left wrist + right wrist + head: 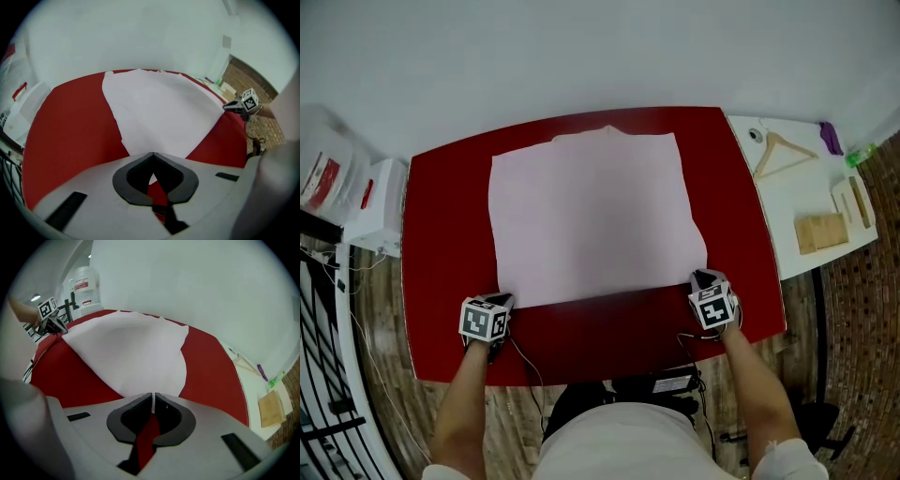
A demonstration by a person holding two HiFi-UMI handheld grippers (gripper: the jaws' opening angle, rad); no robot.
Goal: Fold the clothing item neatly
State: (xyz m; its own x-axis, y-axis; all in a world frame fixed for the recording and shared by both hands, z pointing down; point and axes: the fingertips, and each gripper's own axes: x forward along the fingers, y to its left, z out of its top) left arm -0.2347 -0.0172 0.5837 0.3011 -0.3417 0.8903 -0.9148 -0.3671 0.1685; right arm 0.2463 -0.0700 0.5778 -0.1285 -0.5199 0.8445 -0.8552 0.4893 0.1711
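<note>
A pale pink garment [591, 220] lies flat as a broad rectangle on the red table [450, 234], and its near edge casts a dark shadow. My left gripper [500, 300] is at the near left corner with its jaws shut on the cloth. In the left gripper view the garment [164, 112] runs right up to the closed tips of the left gripper [152, 153], and a white sliver shows between them. My right gripper [705, 278] pinches the near right corner. In the right gripper view the garment [126, 352] reaches the right gripper [153, 394], whose jaws stand almost closed.
A white side table [787, 202] to the right carries a wooden hanger [783, 150], wooden blocks [820, 230] and a purple item [831, 138]. A clear plastic box [323, 169] and a white box [380, 206] stand at the left. Cables hang under the table's near edge.
</note>
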